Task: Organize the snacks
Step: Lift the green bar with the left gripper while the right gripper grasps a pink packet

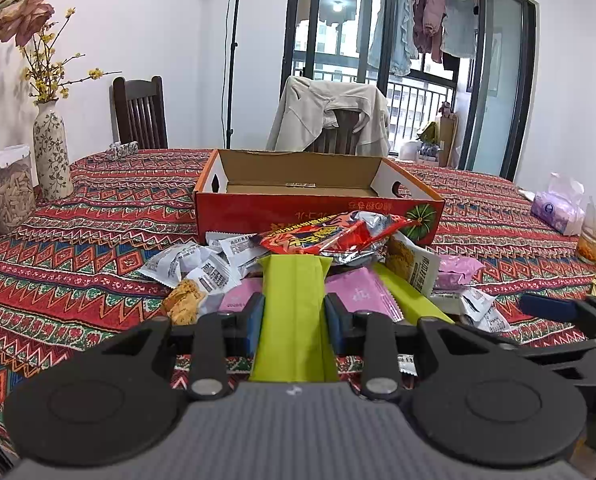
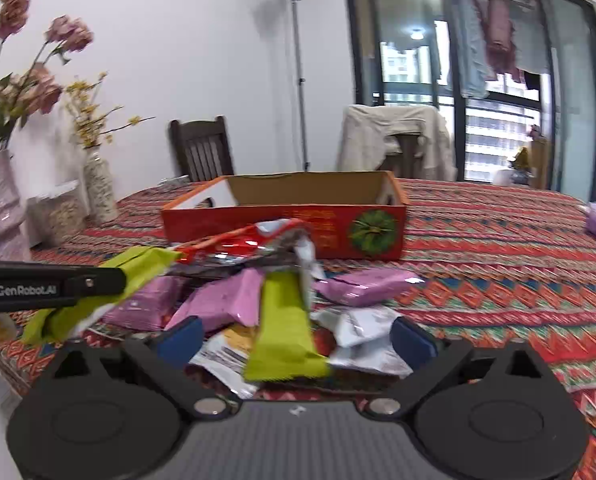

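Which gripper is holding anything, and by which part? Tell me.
The left gripper grips a green snack packet across its width, near mid-length. The right gripper is open around another green packet, not gripping.

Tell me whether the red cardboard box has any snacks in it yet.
Empty, as far as shows. The box stands open-topped, with bare brown floor and walls inside; the near strip of floor is hidden. The snack pile lies on the tablecloth in front.

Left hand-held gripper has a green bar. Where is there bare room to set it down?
The cardboard box shows bare floor. Tablecloth is free between the vase and box. It is crowded at the snack pile before the box.
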The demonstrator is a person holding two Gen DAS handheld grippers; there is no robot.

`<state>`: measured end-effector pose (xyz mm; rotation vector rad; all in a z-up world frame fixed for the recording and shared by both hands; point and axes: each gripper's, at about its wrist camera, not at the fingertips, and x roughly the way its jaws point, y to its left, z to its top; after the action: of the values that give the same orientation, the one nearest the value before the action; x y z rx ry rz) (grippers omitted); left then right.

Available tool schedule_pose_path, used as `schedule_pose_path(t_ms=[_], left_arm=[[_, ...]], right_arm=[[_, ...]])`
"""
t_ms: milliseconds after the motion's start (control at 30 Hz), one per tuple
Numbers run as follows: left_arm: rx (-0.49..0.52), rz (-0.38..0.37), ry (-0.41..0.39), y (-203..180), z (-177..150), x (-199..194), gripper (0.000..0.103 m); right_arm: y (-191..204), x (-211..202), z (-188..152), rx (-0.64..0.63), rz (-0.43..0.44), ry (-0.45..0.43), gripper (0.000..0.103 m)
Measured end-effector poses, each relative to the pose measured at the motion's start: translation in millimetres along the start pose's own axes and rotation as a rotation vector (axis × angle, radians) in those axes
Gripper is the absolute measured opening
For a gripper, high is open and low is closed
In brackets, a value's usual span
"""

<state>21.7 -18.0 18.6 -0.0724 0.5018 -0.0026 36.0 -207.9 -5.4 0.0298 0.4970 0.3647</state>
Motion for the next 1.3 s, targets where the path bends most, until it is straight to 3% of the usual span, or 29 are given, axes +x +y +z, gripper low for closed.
schedule_pose_path(t_ms=[133, 333, 400, 667, 800, 1000, 1067, 1300], left_arm=[[-0.009, 0.008, -0.026, 9, 2, -2, 0.033], [-0.029, 0.027, -0.051, 28, 5, -3, 0.033], [-0.038, 0.032, -0.057, 35, 6, -3, 0.033], [-0.054, 0.028, -0.057, 53, 4, 1, 0.033], [-0.060, 0.023, -0.056, 57, 3, 4, 0.033], [-0.063, 0.019, -0.062, 58, 3, 4, 0.033], [-0.063, 0.019, -0.063, 59, 3, 4, 0.033], [-0.051, 0.011, -0.070, 55, 4, 3, 0.033]], right_arm=[[16, 23, 9, -0.046, 0.056, 0.023, 0.074], [45, 63, 23, -0.120, 0.087, 0.045, 0.071], [54, 77, 26, -0.151, 0.072, 0.057, 0.072], [84, 119, 24, -0.255, 0.010, 0.123, 0.092], [97, 126, 18, -0.343, -0.019, 0.135, 0.095], [96, 126, 20, -0.330, 0.026, 0.155, 0.076], [96, 122, 20, -0.349, 0.015, 0.140, 0.065], [90, 104, 15, -0.343, 0.027, 0.114, 0.063]])
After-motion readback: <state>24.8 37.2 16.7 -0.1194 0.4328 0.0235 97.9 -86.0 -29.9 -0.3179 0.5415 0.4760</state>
